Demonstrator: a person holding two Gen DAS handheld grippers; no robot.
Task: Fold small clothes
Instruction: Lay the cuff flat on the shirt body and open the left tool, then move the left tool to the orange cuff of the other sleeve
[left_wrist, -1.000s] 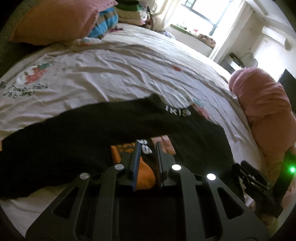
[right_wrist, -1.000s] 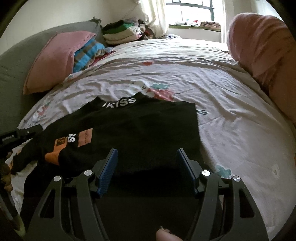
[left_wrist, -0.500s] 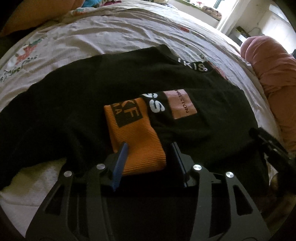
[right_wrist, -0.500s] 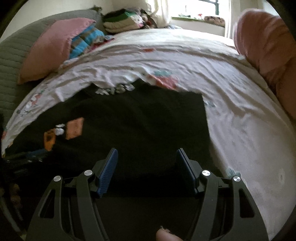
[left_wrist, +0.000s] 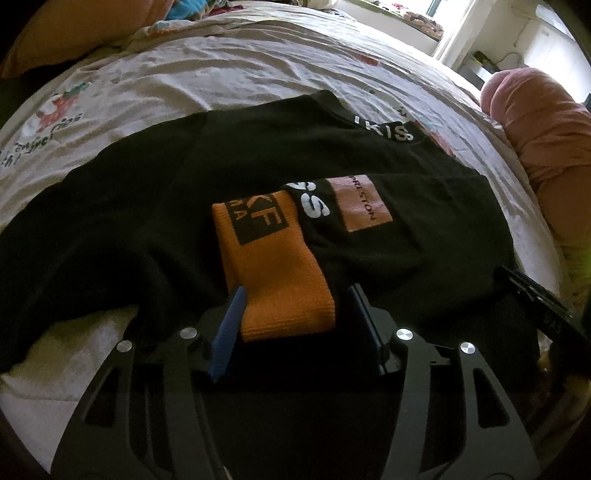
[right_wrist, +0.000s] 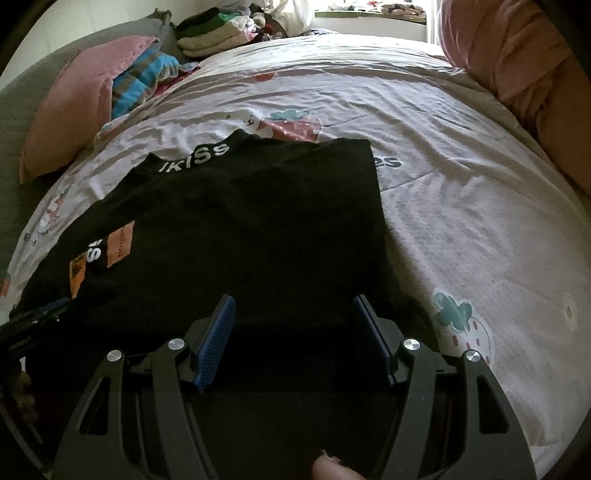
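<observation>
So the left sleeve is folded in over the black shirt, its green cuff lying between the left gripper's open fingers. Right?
Not quite: the cuff is orange, not green, as the left wrist view shows. The rest holds: the sleeve lies folded over the black shirt, the cuff between the open fingers of the left gripper.

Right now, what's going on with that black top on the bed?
Left gripper jaws just opened, orange cuff released between them. Right gripper open over black top. Nothing in the way.

Matt black cloth top (left_wrist: 369, 166) with a ribbed orange knit cuff (left_wrist: 280, 280) — lying on the wrinkled printed cotton sheet (right_wrist: 461, 206).
</observation>
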